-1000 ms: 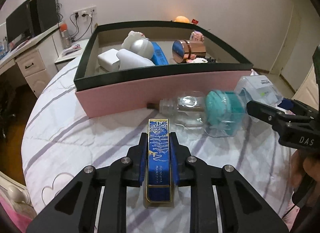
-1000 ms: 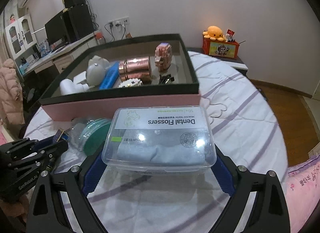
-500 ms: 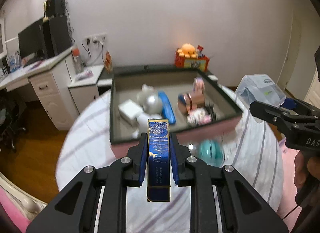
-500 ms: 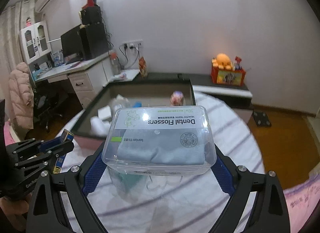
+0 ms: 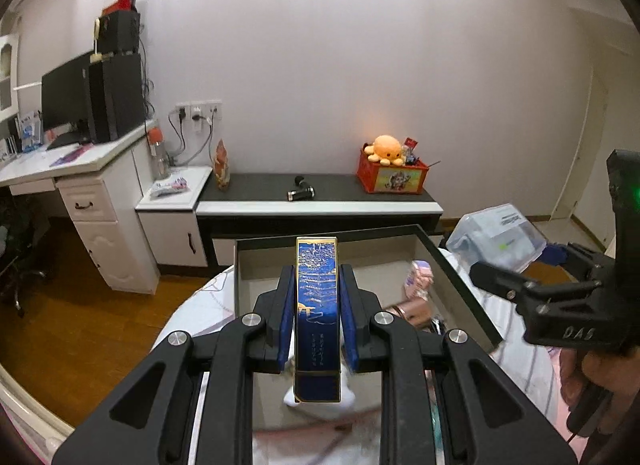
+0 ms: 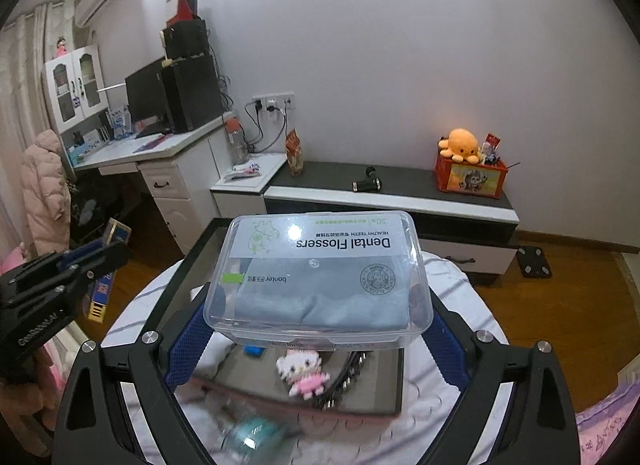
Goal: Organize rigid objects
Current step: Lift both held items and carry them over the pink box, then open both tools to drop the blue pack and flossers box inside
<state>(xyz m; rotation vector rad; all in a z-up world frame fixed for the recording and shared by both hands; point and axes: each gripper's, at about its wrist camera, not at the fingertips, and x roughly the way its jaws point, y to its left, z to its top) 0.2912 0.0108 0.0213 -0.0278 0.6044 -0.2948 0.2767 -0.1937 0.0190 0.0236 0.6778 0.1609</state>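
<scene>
The left gripper (image 5: 317, 317) is clamped narrow on a slim blue box (image 5: 317, 305) with gold edging, its blue pads pressed to the box's two long sides; the box stands lengthwise between the fingers and juts past their tips, held in the air over the tray (image 5: 460, 265). The right gripper (image 6: 318, 329) has its jaws spread wide around a clear plastic case (image 6: 320, 277) labelled "Dental Flossers" — the blue pads sit against its two ends, and the case hangs above the tray (image 6: 188, 265) as well. The tray is a shallow dark-rimmed box with a pink outer wall, resting on a white cover with purple stripes (image 6: 460, 397). Inside the tray, seen under the case from the right wrist view, lie a small pink-and-white cat figure (image 6: 303, 371) and, just beside it, a dark studded band (image 6: 344, 381); a little blue item (image 6: 253, 351) lies farther back. Just outside the tray's near wall a teal object (image 6: 256, 431) shows, blurred. From the left wrist view a pale pink figure (image 5: 418, 279) stands in the tray by its right wall, with a copper-coloured thing (image 5: 408, 311) near it. Beyond the tray's far side runs a low dark-topped cabinet (image 5: 320, 201) carrying an orange crate (image 5: 392, 179) topped by an orange plush octopus (image 5: 386, 149).
</scene>
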